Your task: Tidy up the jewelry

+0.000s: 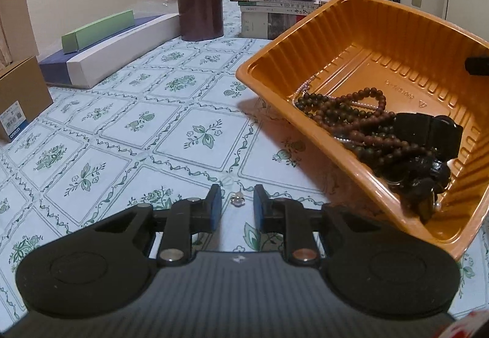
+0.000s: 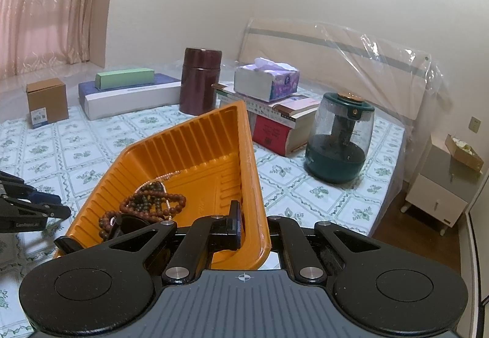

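The right gripper [image 2: 244,226] was pressed together on the near wall of the orange tray [image 2: 195,136], one finger inside the wall and one outside it. The tray was tilted, its right side raised off the floral tablecloth [image 1: 122,124] and its left side low. Its long axis ran from near to far in the right wrist view, with the far corner pointing toward the stack of books [image 2: 275,124].

The jewelry lay gathered in the low part of the tray: brown bead strands [image 1: 351,120] tangled with a thin silver chain [image 1: 302,90], and dark pieces [image 1: 428,154] beside them.

The left gripper [image 1: 237,205] pointed down at the tablecloth, left of the tray. Its jaws stood slightly apart, with a small silver ring [image 1: 237,200] lying on the cloth between the blue pads [image 1: 215,203], touched by neither.
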`<state>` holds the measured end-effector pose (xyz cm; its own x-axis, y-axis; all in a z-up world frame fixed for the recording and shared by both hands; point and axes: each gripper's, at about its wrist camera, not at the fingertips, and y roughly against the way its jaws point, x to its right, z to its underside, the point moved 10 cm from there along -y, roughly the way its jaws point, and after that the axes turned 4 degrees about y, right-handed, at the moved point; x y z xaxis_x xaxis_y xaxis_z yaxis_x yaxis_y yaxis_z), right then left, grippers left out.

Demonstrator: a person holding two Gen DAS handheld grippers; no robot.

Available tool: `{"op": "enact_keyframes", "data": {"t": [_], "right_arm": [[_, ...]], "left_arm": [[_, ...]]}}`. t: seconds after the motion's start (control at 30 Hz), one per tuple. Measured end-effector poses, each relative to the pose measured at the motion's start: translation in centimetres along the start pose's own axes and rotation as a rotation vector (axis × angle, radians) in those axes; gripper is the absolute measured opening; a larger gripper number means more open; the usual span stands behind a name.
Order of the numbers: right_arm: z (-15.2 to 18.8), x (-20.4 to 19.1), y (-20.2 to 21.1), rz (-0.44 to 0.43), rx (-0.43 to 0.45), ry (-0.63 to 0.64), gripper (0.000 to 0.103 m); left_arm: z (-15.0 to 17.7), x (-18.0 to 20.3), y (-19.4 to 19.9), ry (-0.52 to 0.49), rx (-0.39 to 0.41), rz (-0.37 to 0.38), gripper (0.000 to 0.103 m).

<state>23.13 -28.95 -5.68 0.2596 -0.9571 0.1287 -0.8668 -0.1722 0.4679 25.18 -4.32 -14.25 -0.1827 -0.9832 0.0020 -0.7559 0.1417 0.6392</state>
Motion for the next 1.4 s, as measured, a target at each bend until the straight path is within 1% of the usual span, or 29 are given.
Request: {"op": "enact_keyframes", "data": {"t": [0.13,0.37,0.53,0.7,0.83,1.0,1.27,1.4], "right_arm": [[0.0,0.0,0.0,0.001,0.000,0.004,0.006],[0.0,0.0,-0.1,0.002,0.000,0.004,0.006],[0.0,0.0,-0.1,0.002,0.000,0.003,0.006],[0.0,0.0,-0.1,0.000,0.001,0.004,0.006],[0.0,-0.1,-0.1,-0.001,0.003,0.003,0.006],[-0.1,-0.2,0.0,-0.003,0.004,0.004,0.006],[-0.2,-0.3,0.0,-0.003,0.004,0.004,0.006],[-0.1,-0.4,0.1,-0.004,0.003,0.002,0.006]], "left_arm": [[0.0,0.1,-0.1,-0.013,-0.007,0.003,0.009],[-0.2,0.0,0.5,0.006,-0.011,0.012,0.008],[-0.8,-0.1,2.1,0.050,0.002,0.035,0.008],[-2.3,0.6,4.0,0.077,0.028,0.073,0.008],[-3.9,1.8,5.1,0.083,0.058,0.111,0.008],[-6.1,4.0,5.8,0.066,0.092,0.154,0.008],[-8.6,7.0,5.4,0.030,0.116,0.197,0.008],[-9.0,8.0,5.1,0.017,0.117,0.211,0.008]]}}
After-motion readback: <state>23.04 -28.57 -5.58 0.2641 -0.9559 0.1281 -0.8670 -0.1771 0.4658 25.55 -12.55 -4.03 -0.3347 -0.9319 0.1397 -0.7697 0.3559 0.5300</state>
